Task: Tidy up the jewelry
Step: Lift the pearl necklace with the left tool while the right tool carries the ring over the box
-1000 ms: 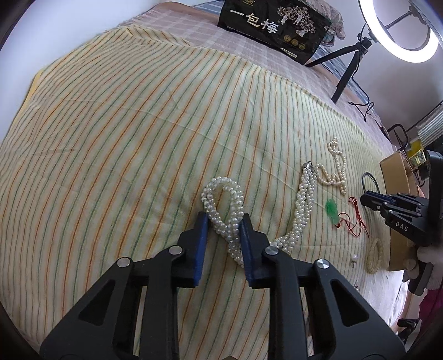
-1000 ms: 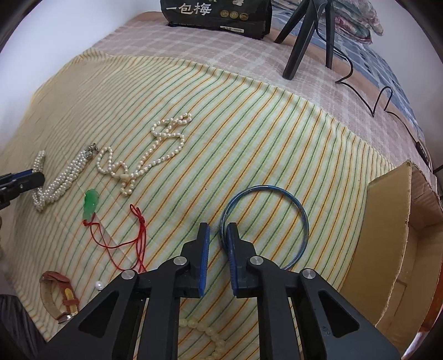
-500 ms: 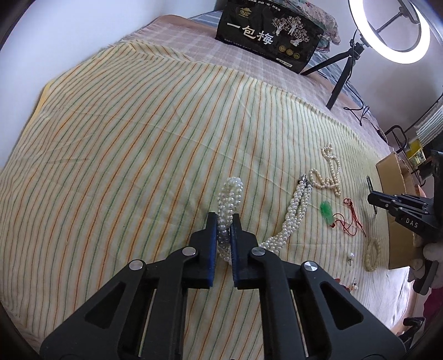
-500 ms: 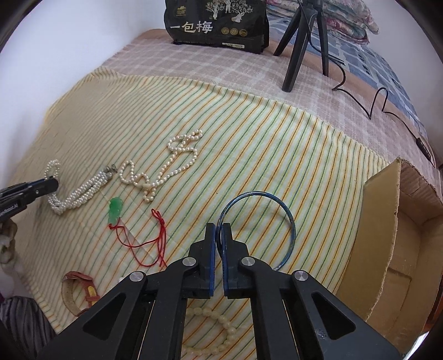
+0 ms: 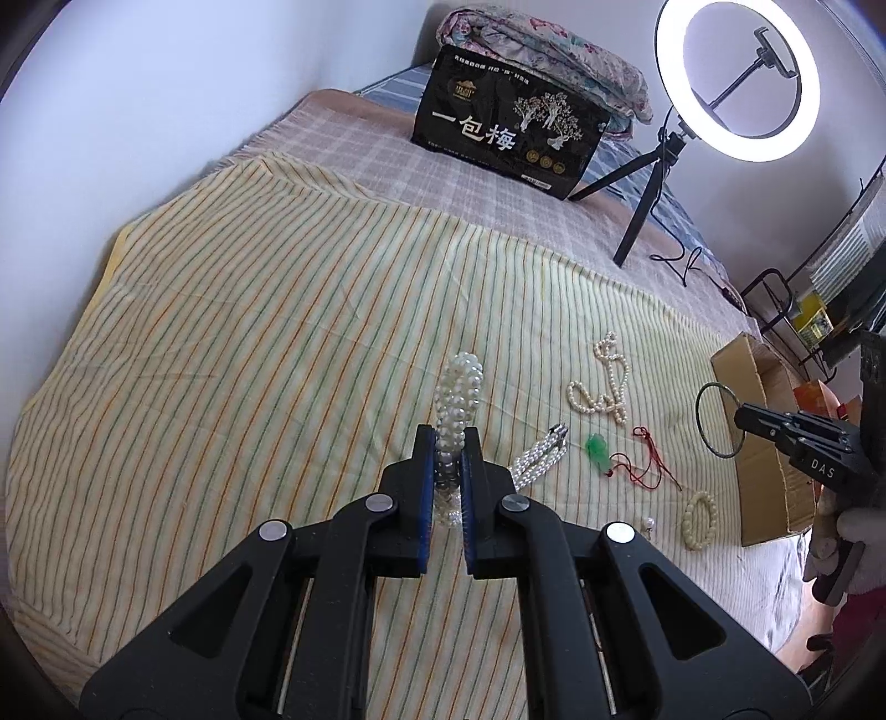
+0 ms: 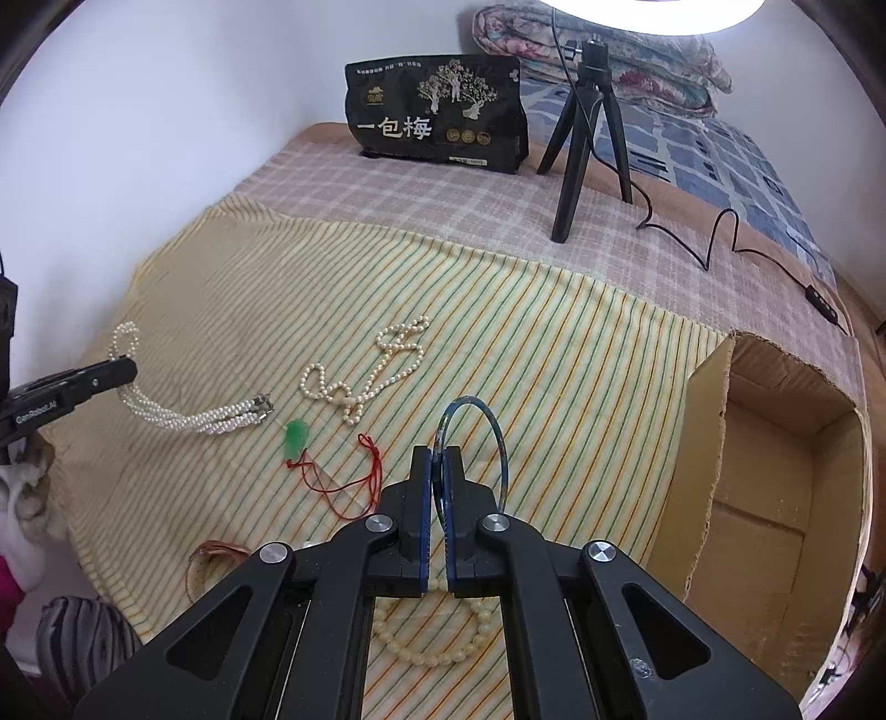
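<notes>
Cardboard box [image 6: 714, 421] right | green pendant [image 6: 295, 433], cream beads [image 6: 360, 376] mid-cloth

The bead bracelet [image 6: 437, 642] is partly hidden behind the right tongs [image 6: 437, 459], and so is the brown strap [image 6: 216, 554]. The top edge cuts off the ring light [image 6: 653, 8]. The cardboard box [image 5: 758, 443] runs behind the right tongs [image 5: 742, 415].

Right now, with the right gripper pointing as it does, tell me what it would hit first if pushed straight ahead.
Probably bare yellow striped cloth. The right gripper, shut on the thin blue bangle, points down at it, left of the cardboard box; depth is unclear.
</notes>
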The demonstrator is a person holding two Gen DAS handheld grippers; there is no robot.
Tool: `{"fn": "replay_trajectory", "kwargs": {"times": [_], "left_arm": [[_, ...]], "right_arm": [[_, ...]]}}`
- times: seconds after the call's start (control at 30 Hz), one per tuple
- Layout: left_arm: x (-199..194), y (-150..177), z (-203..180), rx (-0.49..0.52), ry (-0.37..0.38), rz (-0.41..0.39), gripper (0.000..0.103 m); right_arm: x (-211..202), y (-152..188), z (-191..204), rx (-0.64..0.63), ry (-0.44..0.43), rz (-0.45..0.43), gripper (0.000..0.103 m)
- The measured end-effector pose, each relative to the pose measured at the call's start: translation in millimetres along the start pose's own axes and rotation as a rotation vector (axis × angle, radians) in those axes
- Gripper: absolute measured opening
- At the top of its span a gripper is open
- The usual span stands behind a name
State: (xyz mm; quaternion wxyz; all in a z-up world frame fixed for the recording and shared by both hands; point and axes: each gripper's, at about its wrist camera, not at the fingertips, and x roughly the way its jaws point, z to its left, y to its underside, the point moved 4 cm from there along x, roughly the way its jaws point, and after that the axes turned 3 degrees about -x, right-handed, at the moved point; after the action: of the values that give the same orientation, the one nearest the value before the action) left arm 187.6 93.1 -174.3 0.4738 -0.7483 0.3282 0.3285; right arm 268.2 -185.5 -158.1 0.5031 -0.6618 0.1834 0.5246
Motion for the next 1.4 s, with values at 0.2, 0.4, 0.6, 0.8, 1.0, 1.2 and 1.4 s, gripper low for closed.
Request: {"fn": "replay_trajectory", "kwargs": {"times": [0.2,0.4,0.6,0.8,1.0,1.2,1.4], "left_arm": [[-20.7,-8.0,-8.9,0.015,0.023,-0.034,0.006],[-40.3,-14.1,-28.8,0.051,0.057,-0.068,0.006],[-60.9,-23.1,-61.4,0.107,0.102,-0.105,0.006],[-79.4,-29.1,-103.4,0.174,0.158,-0.133,0.006],[-89.7,-30.6,-150.6,0.234,0.228,-0.146,0.006],[-87.4,-29.6,-201.8,0.268,0.31,-0.141,0.006],[-76.7,-26.0,-255.8,0.322,0.364,-0.113,0.006]], "right_arm": [[-25.3,4.2,0.8,-0.004,0.009,-0.051,0.002],[-54.9,14.4,-0.4,0.019,-0.007,-0.114,0.002],[-87.2,30.2,-9.1,0.043,0.002,-0.166,0.002],[-118.4,51.4,-26.4,0.068,0.043,-0.205,0.002],[-140.0,74.3,-50.6,0.117,0.091,-0.227,0.002],[-153.7,97.5,-74.3,0.164,0.131,-0.232,0.002],[-159.2,118.3,-94.6,0.2,0.155,-0.228,0.002]]}}
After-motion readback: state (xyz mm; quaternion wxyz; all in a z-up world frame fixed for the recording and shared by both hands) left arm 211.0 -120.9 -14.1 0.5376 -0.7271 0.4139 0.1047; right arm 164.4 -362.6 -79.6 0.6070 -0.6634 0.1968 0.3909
